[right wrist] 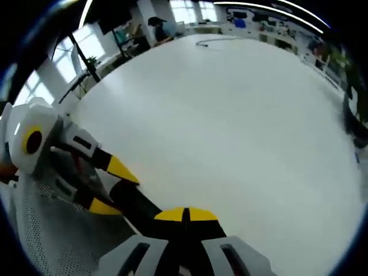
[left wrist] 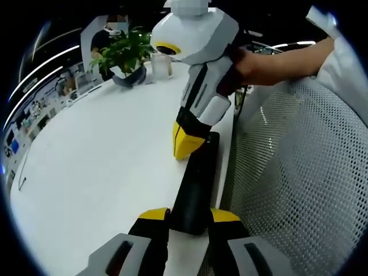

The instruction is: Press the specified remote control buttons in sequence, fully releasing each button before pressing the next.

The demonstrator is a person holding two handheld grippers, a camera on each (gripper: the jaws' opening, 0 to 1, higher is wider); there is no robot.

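White table ran out into an open office. Your left gripper was clamped on the one black remote at the table edge. Your right gripper had its jaws together, holding nothing, tips on the remote's far end. Risk: off-centre push could twist the remote in the clamp, or hit two buttons. Count: one remote, two grippers, one potted plant.

Black remote on a plain white table, yellow-tipped grippers, green plant, grey mesh chair.
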